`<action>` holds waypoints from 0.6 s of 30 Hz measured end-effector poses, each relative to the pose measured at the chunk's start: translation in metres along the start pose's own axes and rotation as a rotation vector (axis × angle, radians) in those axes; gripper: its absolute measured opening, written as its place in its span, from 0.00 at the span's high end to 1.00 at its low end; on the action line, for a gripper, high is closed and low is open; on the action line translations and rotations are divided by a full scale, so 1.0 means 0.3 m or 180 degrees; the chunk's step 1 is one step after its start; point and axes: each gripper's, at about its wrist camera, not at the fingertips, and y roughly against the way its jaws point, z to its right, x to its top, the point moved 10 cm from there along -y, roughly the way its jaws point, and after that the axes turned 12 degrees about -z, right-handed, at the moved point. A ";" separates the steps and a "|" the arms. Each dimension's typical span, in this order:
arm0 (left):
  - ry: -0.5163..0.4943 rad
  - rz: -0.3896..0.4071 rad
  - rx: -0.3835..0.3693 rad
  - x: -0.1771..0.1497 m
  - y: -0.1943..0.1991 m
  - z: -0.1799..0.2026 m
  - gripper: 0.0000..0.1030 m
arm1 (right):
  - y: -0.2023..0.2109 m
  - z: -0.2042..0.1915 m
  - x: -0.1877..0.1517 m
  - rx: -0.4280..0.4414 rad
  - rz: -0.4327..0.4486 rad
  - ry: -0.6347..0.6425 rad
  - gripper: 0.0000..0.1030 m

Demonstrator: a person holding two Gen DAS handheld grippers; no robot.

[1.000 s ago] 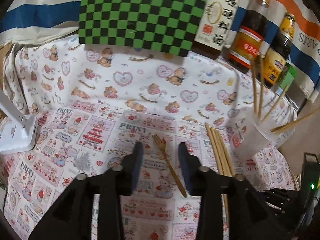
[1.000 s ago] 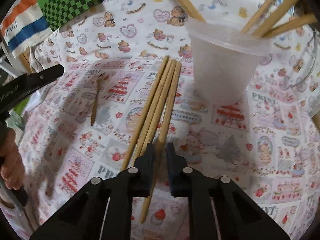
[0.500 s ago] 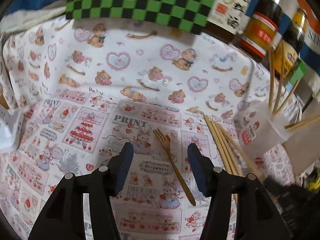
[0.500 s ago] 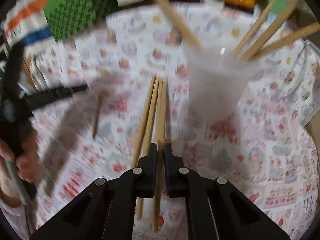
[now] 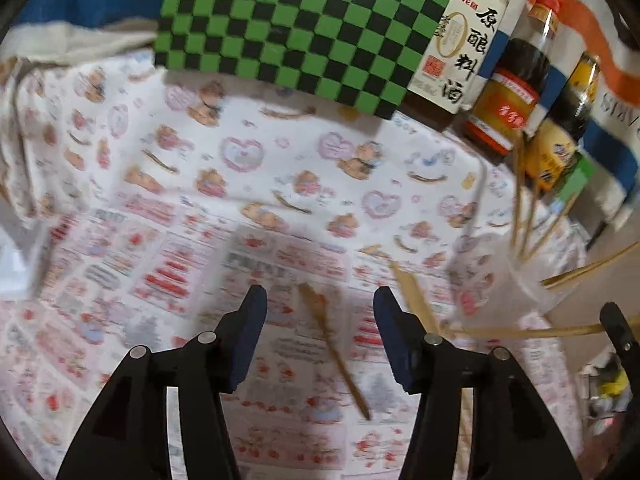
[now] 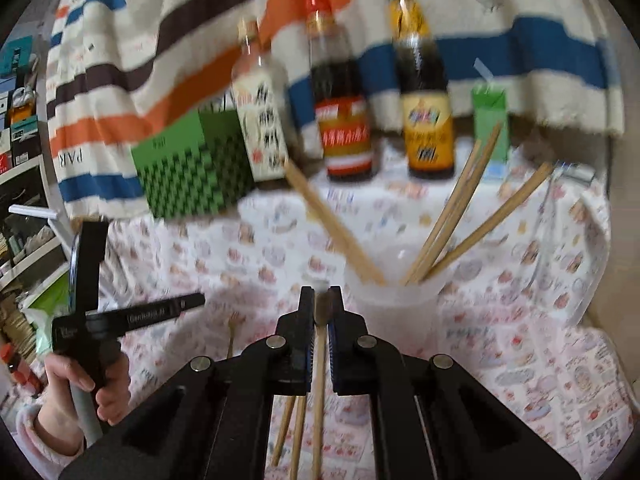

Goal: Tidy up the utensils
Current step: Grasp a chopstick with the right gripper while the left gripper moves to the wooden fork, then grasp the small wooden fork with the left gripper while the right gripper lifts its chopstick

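My right gripper (image 6: 321, 300) is shut on one wooden chopstick (image 6: 319, 364) and holds it lifted, just left of the clear plastic cup (image 6: 394, 312). Several chopsticks (image 6: 448, 216) stand in that cup. Two more chopsticks (image 6: 292, 432) lie on the cloth below the gripper. My left gripper (image 5: 318, 304) is open and hovers over a small wooden fork (image 5: 334, 344) lying on the cloth between its fingers. The lifted chopstick (image 5: 532, 332) shows at the right of the left wrist view, beside the loose chopsticks (image 5: 416, 300) and the cup (image 5: 528, 280).
A green checkered box (image 5: 304, 24) stands at the back with three sauce bottles (image 6: 344, 120) and a green carton (image 6: 490, 120) beside it. A striped cloth (image 6: 520, 40) hangs behind. The patterned tablecloth (image 5: 280, 152) covers the table. A white object (image 5: 12, 264) sits at far left.
My right gripper closed on one chopstick and lifted it off the cloth, tilting up towards the cup. My left gripper opened wider and moved closer over the fork.
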 end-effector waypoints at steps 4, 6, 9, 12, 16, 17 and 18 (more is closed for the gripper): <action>0.0099 -0.0307 -0.0049 -0.005 -0.051 0.016 0.54 | 0.061 0.001 0.032 -0.0019 0.0272 0.0030 0.93; 0.0169 -0.0510 0.0009 -0.002 -0.091 0.019 0.60 | 0.086 0.003 0.046 0.0047 0.0358 0.0000 0.93; 0.0221 -0.0683 0.0014 0.003 -0.145 0.029 0.63 | 0.116 0.014 0.064 0.0031 0.0461 -0.0023 0.93; 0.0287 -0.0851 0.0155 -0.003 -0.197 0.010 0.71 | 0.125 0.025 0.067 0.0029 0.0484 -0.0054 0.93; 0.0707 -0.0827 0.0071 0.011 -0.234 -0.046 0.82 | 0.118 0.039 0.064 0.0042 0.0469 -0.0111 0.93; 0.0730 -0.0862 -0.0001 0.013 -0.241 -0.044 0.82 | 0.116 0.040 0.064 0.0050 0.0459 -0.0116 0.93; 0.0732 -0.0935 -0.0115 0.010 -0.253 -0.033 0.82 | 0.112 0.042 0.063 0.0048 0.0438 -0.0120 0.93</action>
